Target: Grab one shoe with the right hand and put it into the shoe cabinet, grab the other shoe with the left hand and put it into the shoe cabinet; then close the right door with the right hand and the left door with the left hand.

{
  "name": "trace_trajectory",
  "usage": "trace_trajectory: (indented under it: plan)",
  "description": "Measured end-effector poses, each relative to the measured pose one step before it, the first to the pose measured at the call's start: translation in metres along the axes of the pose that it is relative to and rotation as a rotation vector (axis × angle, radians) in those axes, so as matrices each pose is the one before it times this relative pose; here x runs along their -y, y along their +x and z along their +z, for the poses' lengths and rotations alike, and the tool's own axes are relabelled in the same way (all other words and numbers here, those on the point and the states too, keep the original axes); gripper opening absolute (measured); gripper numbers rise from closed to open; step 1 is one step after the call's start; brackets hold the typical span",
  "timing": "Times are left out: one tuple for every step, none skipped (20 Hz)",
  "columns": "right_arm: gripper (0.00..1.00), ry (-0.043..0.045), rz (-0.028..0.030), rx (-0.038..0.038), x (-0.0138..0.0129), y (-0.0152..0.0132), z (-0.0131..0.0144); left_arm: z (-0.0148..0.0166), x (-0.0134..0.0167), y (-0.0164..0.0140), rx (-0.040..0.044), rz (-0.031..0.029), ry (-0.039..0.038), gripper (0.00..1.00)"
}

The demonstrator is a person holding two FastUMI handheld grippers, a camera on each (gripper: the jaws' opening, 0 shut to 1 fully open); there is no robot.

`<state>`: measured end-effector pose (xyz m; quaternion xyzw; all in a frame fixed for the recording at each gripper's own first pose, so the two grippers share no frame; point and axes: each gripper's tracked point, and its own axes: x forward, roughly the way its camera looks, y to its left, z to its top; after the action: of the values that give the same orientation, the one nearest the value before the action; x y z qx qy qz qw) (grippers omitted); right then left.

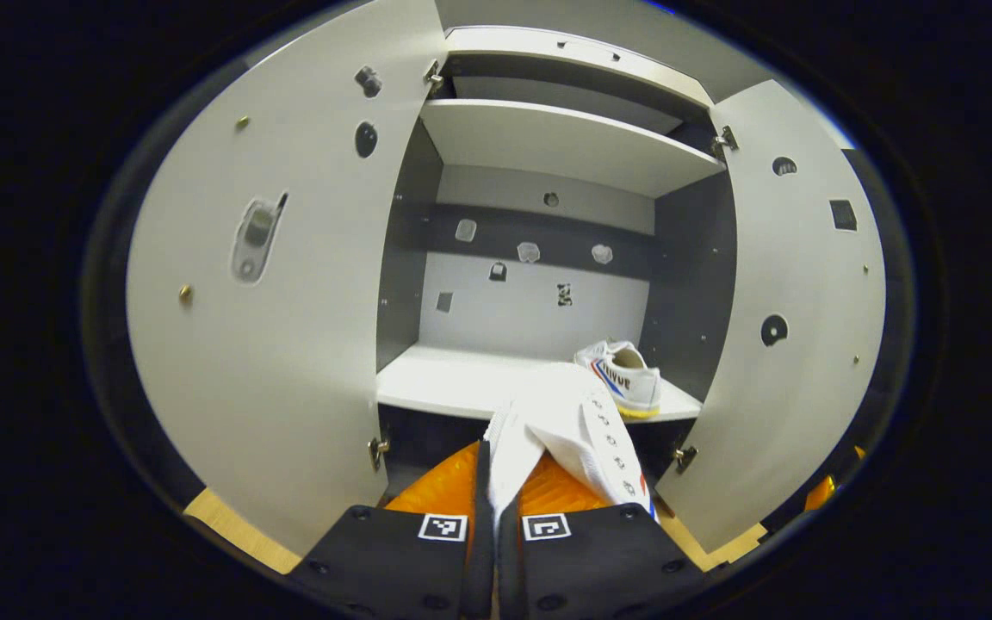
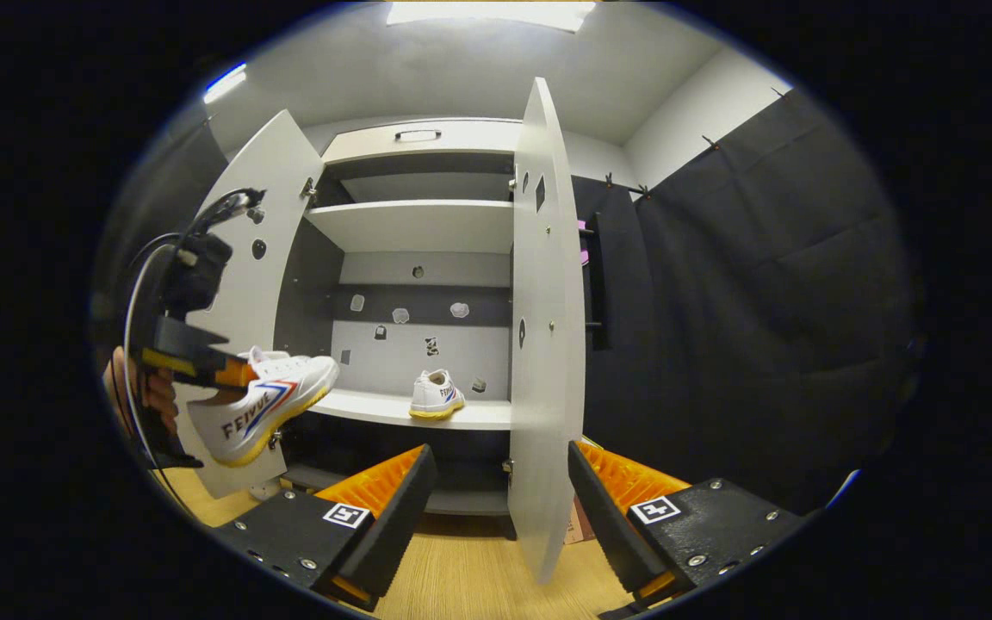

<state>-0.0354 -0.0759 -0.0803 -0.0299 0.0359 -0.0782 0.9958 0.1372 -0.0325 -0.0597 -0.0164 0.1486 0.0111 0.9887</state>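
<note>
My left gripper (image 1: 496, 482) is shut on a white shoe (image 1: 578, 422), pinching its upper in front of the open shoe cabinet. In the right gripper view that shoe (image 2: 259, 405) hangs in the air left of the cabinet, held by the left gripper (image 2: 190, 357) and a hand (image 2: 147, 396). The other white shoe (image 1: 623, 375) (image 2: 436, 396) stands on the right part of the lower shelf (image 1: 453, 383). My right gripper (image 2: 500, 508) is open, and the right door's (image 2: 543, 344) edge stands between and beyond its fingers. The left door (image 1: 272, 284) is swung wide open.
An upper shelf (image 1: 548, 138) and a top compartment lie above the lower shelf. Wooden floor (image 2: 461, 577) runs under the cabinet. Black cloth wall (image 2: 746, 327) hangs to the right of the right door (image 1: 797, 327).
</note>
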Motion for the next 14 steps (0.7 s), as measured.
trace_trajectory:
  plan:
    - [0.94, 0.00094, -0.00185, -0.00069, 0.00361, -0.00191, 0.00029, 0.01324, 0.00279, 0.01747, 0.00827, 0.00439, 0.00720, 0.10]
    - [0.94, 0.00231, -0.00372, -0.00068, 0.00327, -0.00083, 0.00023, 0.00956, 0.00111, 0.02122, 0.01243, 0.00290, 0.00682, 0.10]
    - [0.94, 0.00334, -0.00389, -0.00227, 0.00323, -0.00100, -0.00030, 0.00787, 0.00104, 0.01998, -0.00235, 0.00902, 0.01976, 0.10]
    - [0.94, 0.00071, -0.00402, -0.00521, 0.00323, 0.00036, -0.00040, 0.00265, 0.00227, 0.02374, 0.00353, 0.01159, 0.04077, 0.09]
    - [0.94, -0.00112, -0.00739, -0.00622, 0.00440, -0.00050, -0.00103, -0.00040, 0.00077, 0.01722, -0.00285, 0.01551, 0.04847, 0.09]
    - [0.94, -0.00138, -0.00759, -0.00521, 0.00467, 0.00004, -0.00102, -0.00418, 0.00182, 0.02002, -0.00604, 0.01087, 0.04081, 0.10]
    - [0.94, 0.00035, -0.00724, -0.00680, 0.00381, -0.00012, -0.00118, -0.00665, 0.00450, 0.01724, -0.01264, 0.00214, 0.01229, 0.09]
    - [0.94, -0.00171, -0.00549, -0.00687, 0.00361, 0.00007, -0.00129, -0.01024, 0.00539, 0.01398, -0.02335, -0.00421, -0.00060, 0.10]
    - [0.94, -0.00721, -0.00952, -0.00697, 0.00359, 0.00042, -0.00127, -0.00869, 0.00587, 0.01059, -0.02145, -0.00893, -0.00858, 0.10]
    - [0.94, -0.00920, -0.01296, -0.00899, 0.00517, 0.00028, -0.00130, -0.00699, 0.00410, 0.00710, -0.01826, -0.00346, -0.01357, 0.10]
    - [0.94, -0.00778, -0.01516, -0.00874, 0.00447, -0.00059, -0.00039, -0.00481, 0.00335, 0.00488, -0.01561, -0.00476, -0.01117, 0.09]
    - [0.94, 0.00053, -0.01267, -0.00260, 0.00303, -0.00111, 0.00082, -0.00342, 0.00249, 0.00377, -0.00842, -0.00806, -0.00768, 0.10]
    - [0.94, 0.00742, -0.01292, 0.00049, 0.00183, -0.00075, 0.00121, -0.00213, 0.00164, 0.00250, -0.00801, -0.00607, -0.00091, 0.10]
    - [0.94, 0.01208, -0.01007, -0.00077, 0.00149, -0.00060, 0.00258, -0.00028, 0.00139, 0.00094, -0.00501, -0.00428, -0.00342, 0.09]
